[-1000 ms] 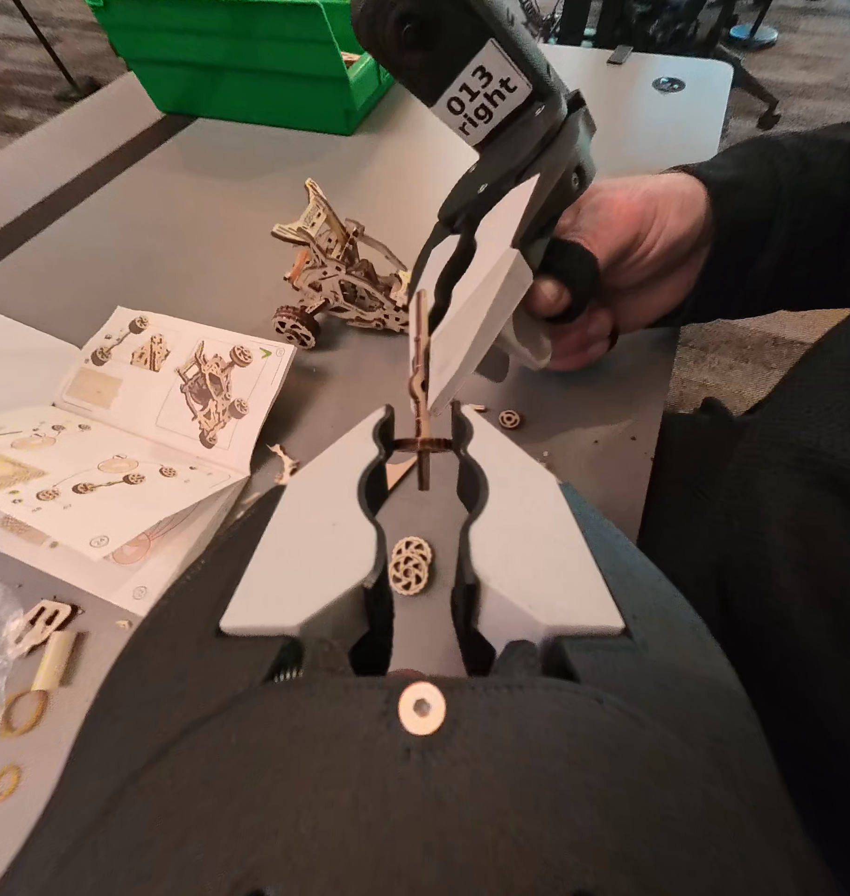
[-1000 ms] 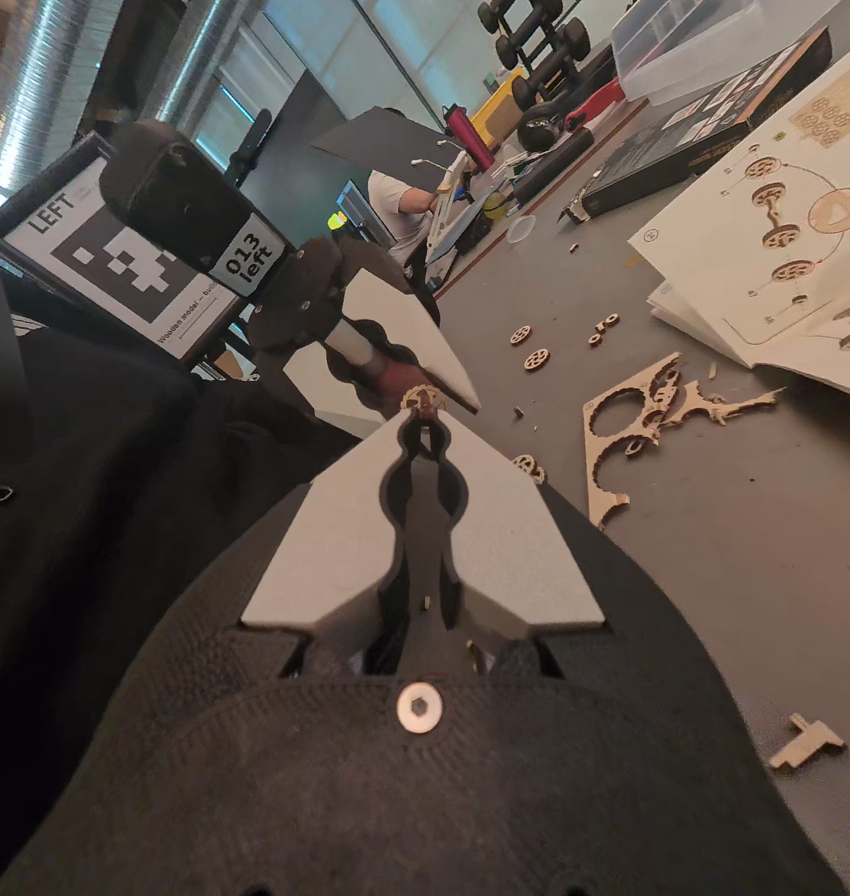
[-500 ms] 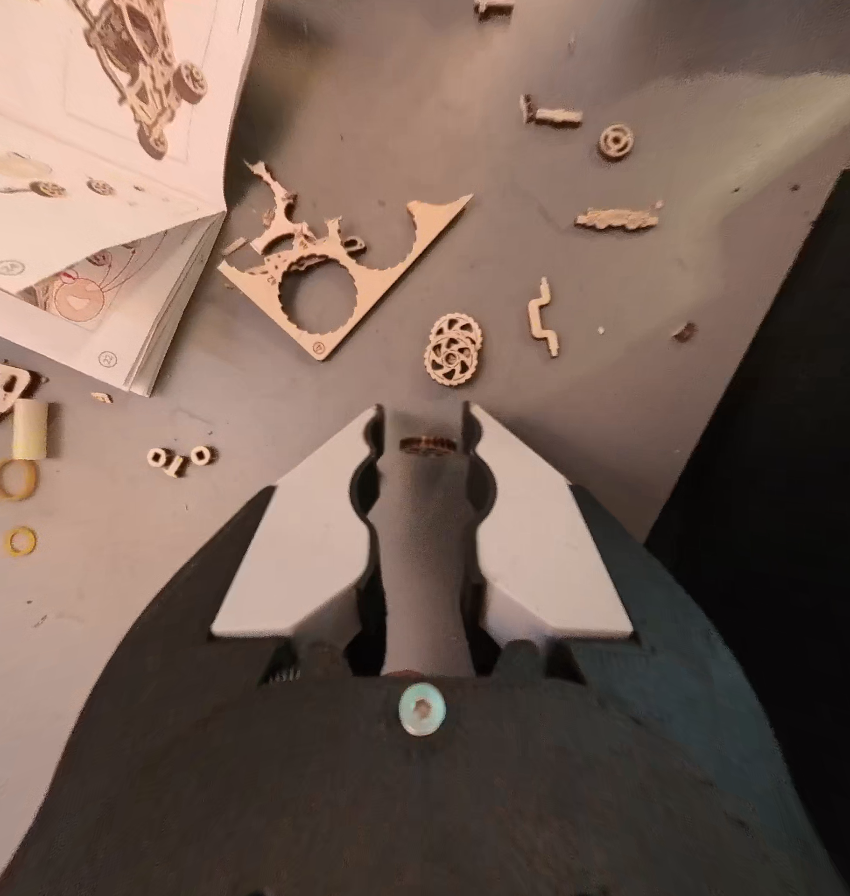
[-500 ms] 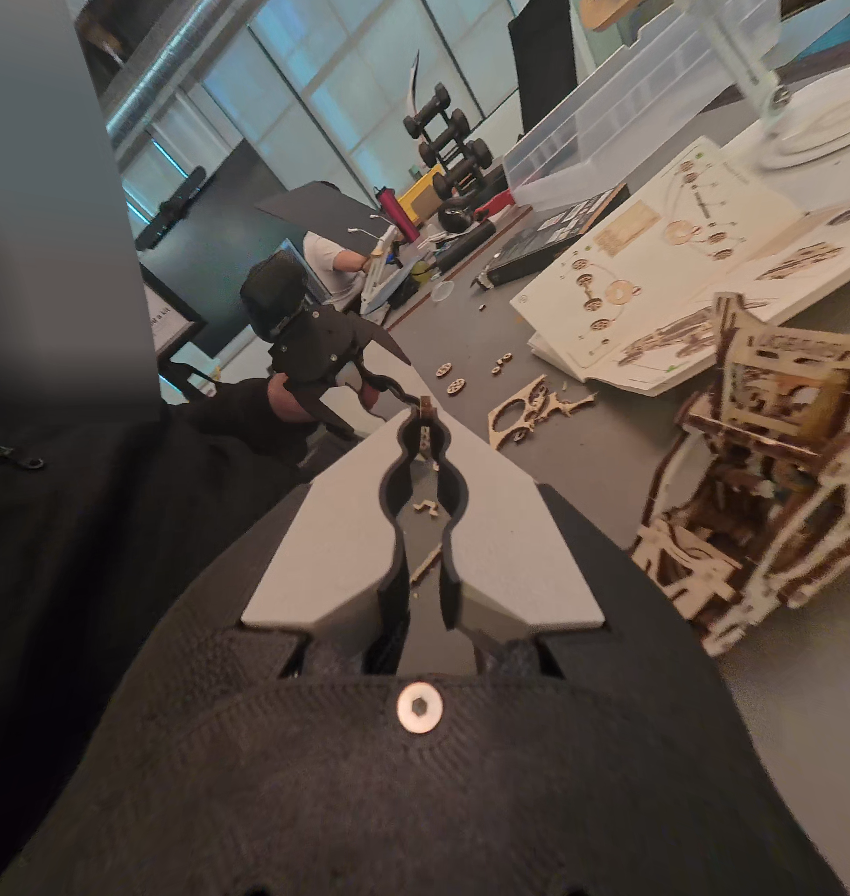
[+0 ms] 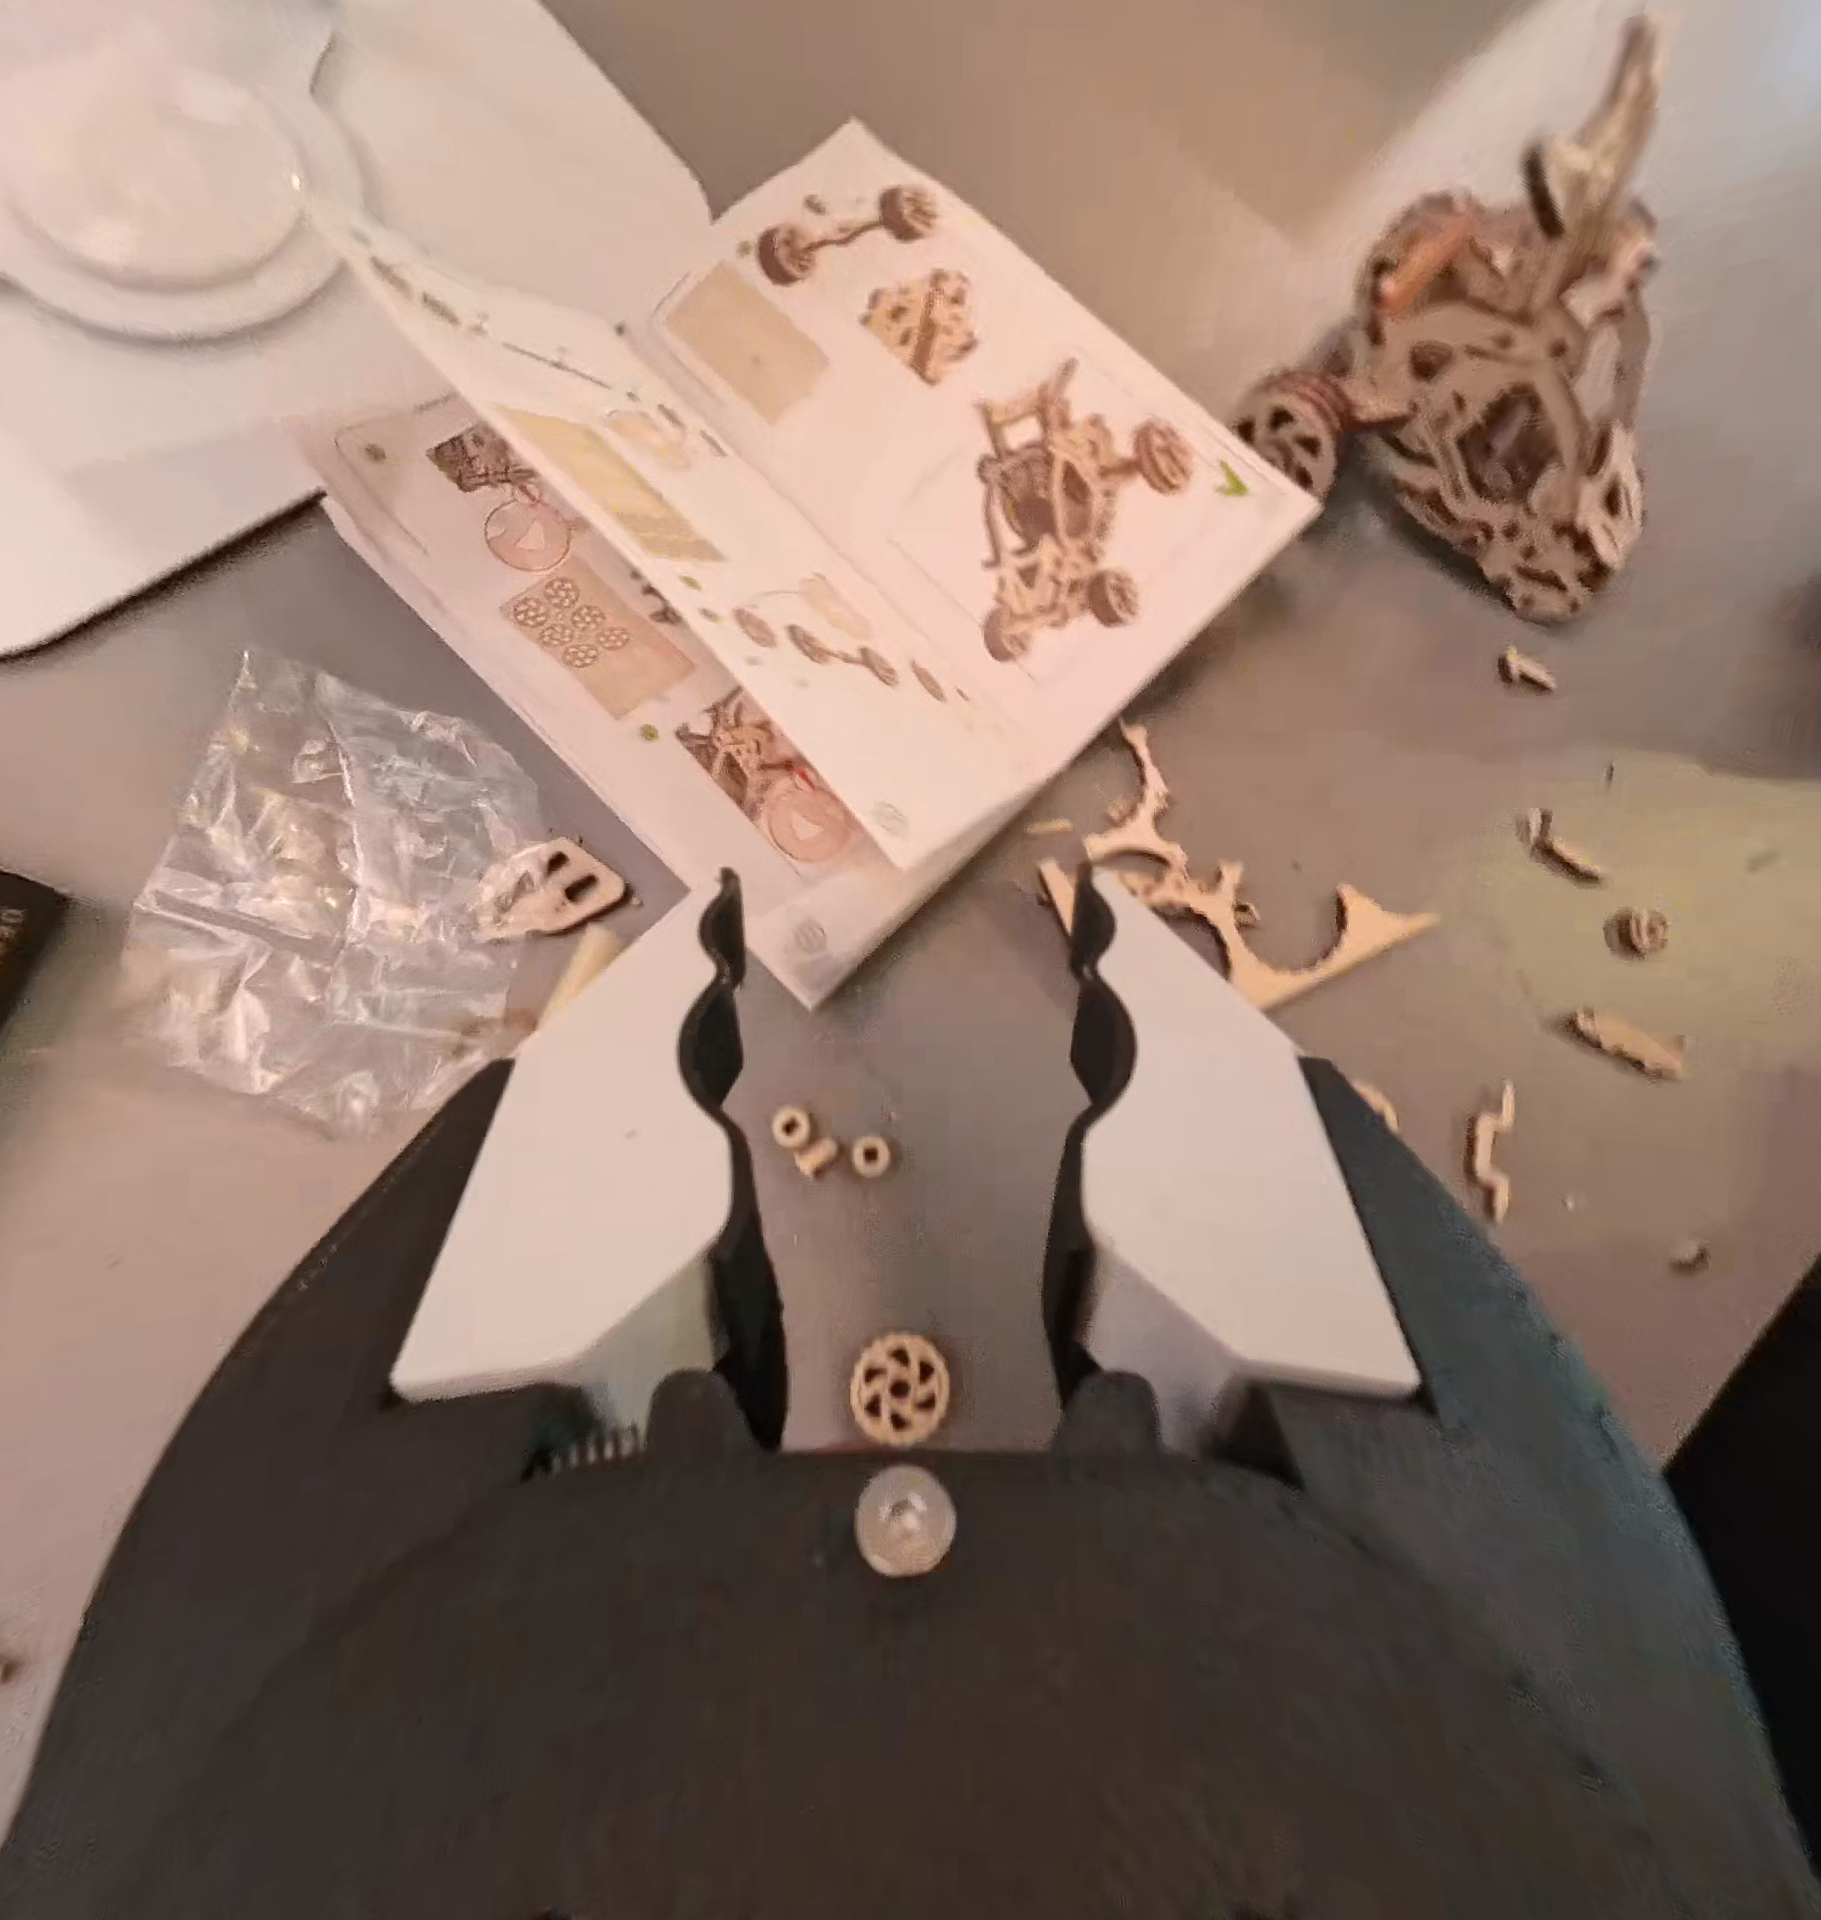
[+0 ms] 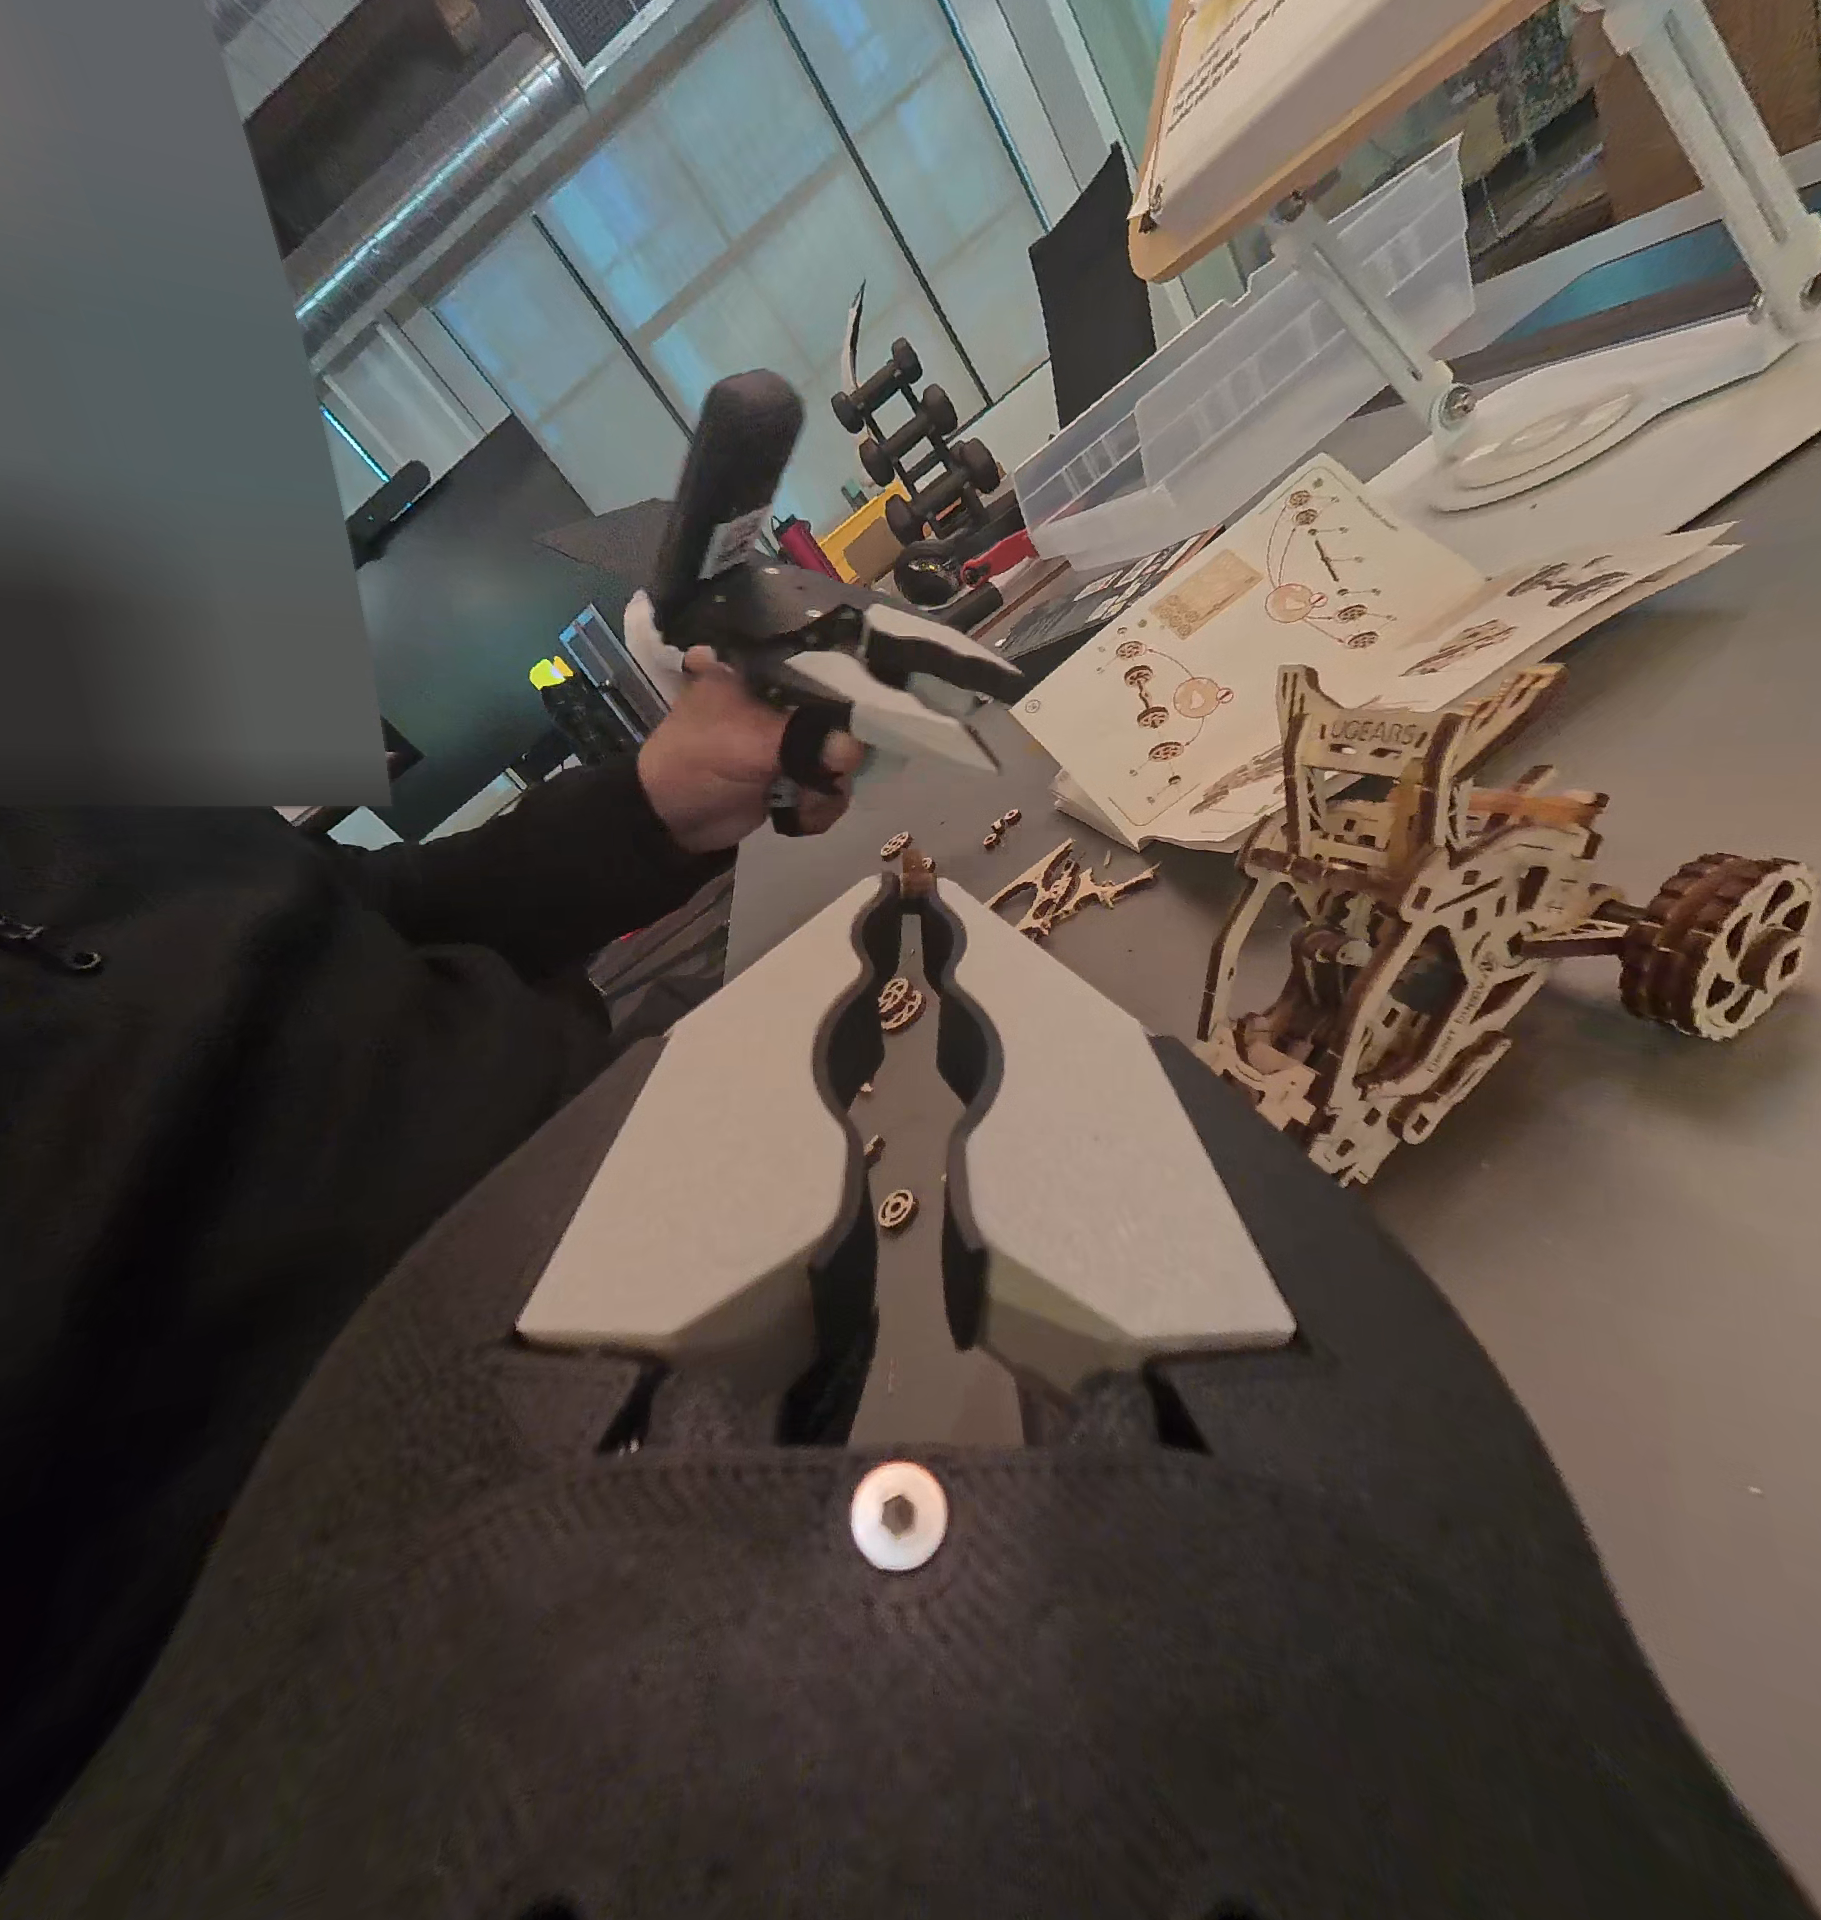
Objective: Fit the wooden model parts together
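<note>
Below my jaws, the grey table (image 5: 158, 1226) carries an open instruction booklet (image 5: 833, 520), a crumpled plastic bag (image 5: 314, 914), the wooden buggy (image 6: 1425, 935) and scattered wooden pieces (image 5: 831, 1141).

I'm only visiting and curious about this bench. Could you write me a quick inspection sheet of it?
Surface: grey table, scattered with bits.
Job's things: half-built wooden model; small wooden piece; loose gear.
Clutter: open instruction booklet, crumpled plastic bag, offcut.
Grippers: left gripper open, empty; right gripper shut on the small wooden piece.
Cables: nothing seen.
Surroundings: windows, dumbbell rack.
</note>
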The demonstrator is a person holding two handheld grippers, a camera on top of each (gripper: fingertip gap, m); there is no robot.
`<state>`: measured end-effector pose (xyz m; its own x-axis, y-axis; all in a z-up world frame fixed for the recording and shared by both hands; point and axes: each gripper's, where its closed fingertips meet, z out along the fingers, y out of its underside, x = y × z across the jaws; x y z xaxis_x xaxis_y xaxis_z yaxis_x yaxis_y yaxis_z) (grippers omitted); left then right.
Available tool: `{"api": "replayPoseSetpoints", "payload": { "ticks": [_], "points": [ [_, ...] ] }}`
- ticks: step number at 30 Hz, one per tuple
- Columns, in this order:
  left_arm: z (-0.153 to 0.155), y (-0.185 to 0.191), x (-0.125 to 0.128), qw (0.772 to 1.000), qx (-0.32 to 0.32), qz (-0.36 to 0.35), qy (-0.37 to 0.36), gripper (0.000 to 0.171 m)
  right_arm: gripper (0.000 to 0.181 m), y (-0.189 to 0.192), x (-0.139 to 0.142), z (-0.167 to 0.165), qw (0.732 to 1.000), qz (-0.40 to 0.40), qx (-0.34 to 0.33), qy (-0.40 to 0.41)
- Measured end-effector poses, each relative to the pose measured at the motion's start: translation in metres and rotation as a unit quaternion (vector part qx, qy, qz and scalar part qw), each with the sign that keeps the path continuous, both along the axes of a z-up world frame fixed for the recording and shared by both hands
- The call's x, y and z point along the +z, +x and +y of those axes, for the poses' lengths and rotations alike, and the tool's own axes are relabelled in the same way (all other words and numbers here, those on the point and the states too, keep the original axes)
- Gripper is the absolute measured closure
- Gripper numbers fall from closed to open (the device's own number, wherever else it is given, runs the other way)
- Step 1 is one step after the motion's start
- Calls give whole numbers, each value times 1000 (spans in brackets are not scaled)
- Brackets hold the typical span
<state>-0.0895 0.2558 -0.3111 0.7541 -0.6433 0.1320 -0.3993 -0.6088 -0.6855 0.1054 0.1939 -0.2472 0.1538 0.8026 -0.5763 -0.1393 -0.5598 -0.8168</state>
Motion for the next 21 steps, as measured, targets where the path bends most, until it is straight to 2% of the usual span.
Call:
{"api": "replayPoseSetpoints", "payload": {
  "ticks": [3, 6, 11, 15, 21],
  "points": [
    [18, 3, -14, 998, 39, -36, -43, 125, 180, 3, 1, 0, 1000, 9, -3, 1],
    [21, 22, -13, 991, 27, -114, -71, 171, 180, 7, 2, 1, 1000, 18, -6, 1],
    [36, 38, 1, 985, 25, -157, -72, 171, 180, 8, 4, 1, 1000, 26, -2, 0],
    [59, 55, 39, 971, 20, -234, -54, 171, 180, 9, 5, 1, 999, 32, -3, -1],
    [93, 68, 96, 958, -3, -286, 3, 171, 180, 11, 8, 2, 999, 43, -3, -2]
  ]
}}
